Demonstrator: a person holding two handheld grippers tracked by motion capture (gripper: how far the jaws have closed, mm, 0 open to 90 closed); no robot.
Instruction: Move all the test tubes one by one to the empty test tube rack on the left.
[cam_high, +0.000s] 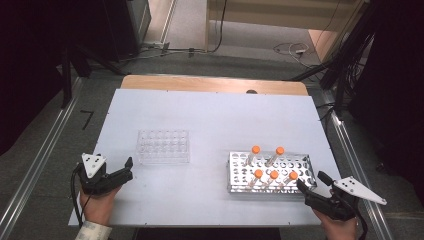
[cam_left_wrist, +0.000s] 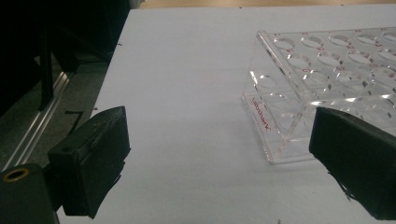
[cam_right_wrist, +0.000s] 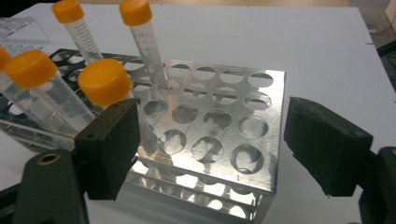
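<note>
Metal rack (cam_high: 306, 165) is sitting on white table (cam_high: 210, 115), holding five orange-capped tubes (cam_high: 274, 175). Right gripper (cam_high: 311, 183) is hovering just beside rack's near-right corner, jaws wide apart, holding nothing. Clear rack (cam_high: 163, 146) is lying well left of metal rack; left gripper (cam_high: 127, 167) is waiting near it, jaws wide, empty.

Orange caps (cam_right_wrist: 104, 80) are topping clear tubes (cam_right_wrist: 148, 50) in a silver rack (cam_right_wrist: 261, 135); the desk (cam_high: 200, 115) is showing white.
</note>
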